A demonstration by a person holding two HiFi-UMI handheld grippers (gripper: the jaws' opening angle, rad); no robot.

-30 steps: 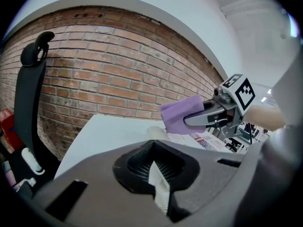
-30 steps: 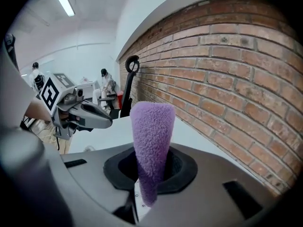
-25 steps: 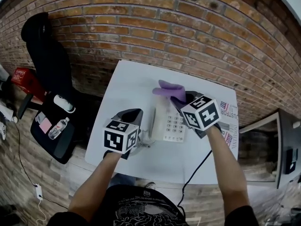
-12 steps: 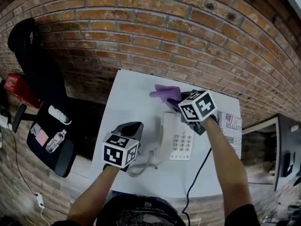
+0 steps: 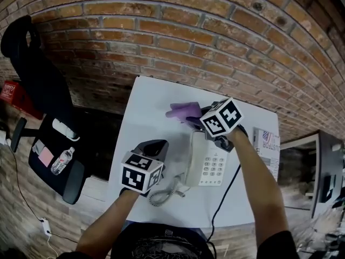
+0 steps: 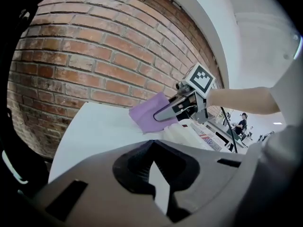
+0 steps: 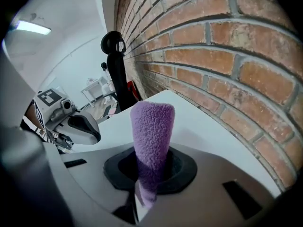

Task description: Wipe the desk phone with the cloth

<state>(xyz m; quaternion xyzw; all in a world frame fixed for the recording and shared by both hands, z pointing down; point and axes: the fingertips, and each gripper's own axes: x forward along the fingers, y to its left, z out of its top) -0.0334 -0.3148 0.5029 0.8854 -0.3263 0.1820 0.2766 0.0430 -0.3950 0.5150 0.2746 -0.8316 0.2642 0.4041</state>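
Observation:
A white desk phone [image 5: 209,162] lies on the white table [image 5: 148,107], its handset on the left side and a coiled cord [image 5: 165,192] trailing toward me. My right gripper [image 5: 197,115] is shut on a purple cloth [image 5: 183,112] at the phone's far left corner. The cloth [image 7: 151,126] sticks up from between the jaws. The left gripper view shows the same cloth [image 6: 149,113] and the phone [image 6: 189,132] beyond. My left gripper [image 5: 157,144] hovers over the table left of the phone, jaws together, holding nothing.
A brick wall [image 5: 178,42] runs along the table's far edge. A black office chair [image 5: 40,85] and a low seat with a water bottle [image 5: 60,161] stand to the left. A printed booklet [image 5: 265,143] lies at the table's right edge. A black cable [image 5: 226,190] runs off the near edge.
The right gripper with the cloth has slid from above the phone's top toward its far left corner. The left gripper has stayed beside the phone.

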